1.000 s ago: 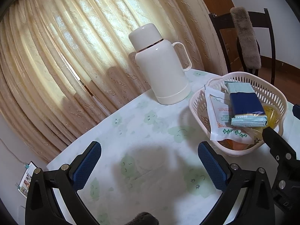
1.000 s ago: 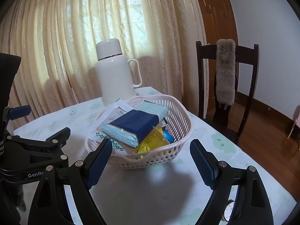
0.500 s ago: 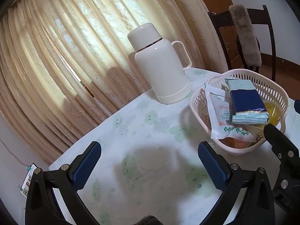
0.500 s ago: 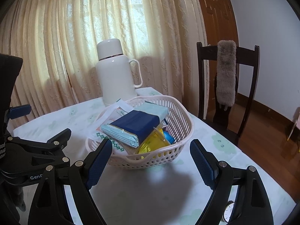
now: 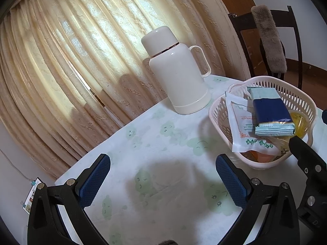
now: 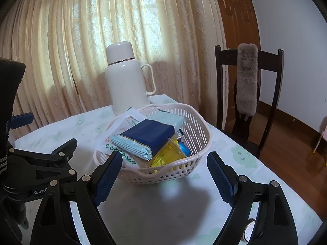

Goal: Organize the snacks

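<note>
1. Round table [image 6: 163, 214] under a pale cloth printed with faint green cloud faces; it carries everything below.
2. Dark wooden chair [image 6: 271, 94] at the table's far right, a grey furry strip [image 6: 246, 79] hanging over its back rail.
3. Cream plastic thermos jug [image 6: 127, 81], upright, domed cap above a thin metal band, loop handle to the right; it stands just behind the basket.
4. Pale pink perforated plastic basket [image 6: 196, 136], oval, near the middle of the table, holding the snacks.
5. Flat pale-teal snack packet with a navy band [image 6: 149, 137], lying topmost in the basket; its long axis runs from near left to far right, crimped end toward the viewer.
6. White paper sachet with green diamond border [image 6: 114, 140], lying under the teal packet and jutting over the basket's left rim; its print is too small to read.
7. Yellow translucent wrapper [image 6: 167, 157] at the near rim, a blue item beside it.
8. Right gripper [image 6: 164, 175], black frame with blue textured pads, fingers wide apart and empty, just short of the basket.
9. Left gripper [image 5: 163, 175], same build, fingers apart over bare cloth left of the basket; the lettering "GenR" shows on its body.
</note>
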`<state>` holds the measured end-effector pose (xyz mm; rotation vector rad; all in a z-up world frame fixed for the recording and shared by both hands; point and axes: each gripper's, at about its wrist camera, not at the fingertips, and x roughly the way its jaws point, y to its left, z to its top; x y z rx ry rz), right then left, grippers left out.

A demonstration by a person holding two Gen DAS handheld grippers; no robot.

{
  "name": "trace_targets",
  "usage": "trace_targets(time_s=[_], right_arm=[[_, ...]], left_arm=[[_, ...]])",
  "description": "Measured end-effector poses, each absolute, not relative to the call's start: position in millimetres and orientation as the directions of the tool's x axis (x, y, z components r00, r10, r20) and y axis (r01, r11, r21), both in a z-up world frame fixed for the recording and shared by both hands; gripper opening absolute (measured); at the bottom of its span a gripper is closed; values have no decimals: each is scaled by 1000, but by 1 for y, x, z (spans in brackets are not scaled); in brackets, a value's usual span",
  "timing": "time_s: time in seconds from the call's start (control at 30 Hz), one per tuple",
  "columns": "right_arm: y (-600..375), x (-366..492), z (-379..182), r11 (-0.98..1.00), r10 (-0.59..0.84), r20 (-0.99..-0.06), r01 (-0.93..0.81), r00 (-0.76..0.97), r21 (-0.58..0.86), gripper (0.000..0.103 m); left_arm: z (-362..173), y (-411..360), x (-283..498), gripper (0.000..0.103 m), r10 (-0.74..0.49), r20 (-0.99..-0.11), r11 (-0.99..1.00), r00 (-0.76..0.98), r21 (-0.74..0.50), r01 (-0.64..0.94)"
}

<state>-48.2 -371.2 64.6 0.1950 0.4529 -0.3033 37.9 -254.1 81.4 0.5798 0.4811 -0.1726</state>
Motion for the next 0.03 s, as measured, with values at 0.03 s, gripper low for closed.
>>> trace_targets(time_s=[0.03], right_arm=[[-371, -48, 65, 937, -244, -456, 329, 856, 116, 85]], left_arm=[[81, -255, 37, 103, -24, -482, 825, 876, 485, 290]])
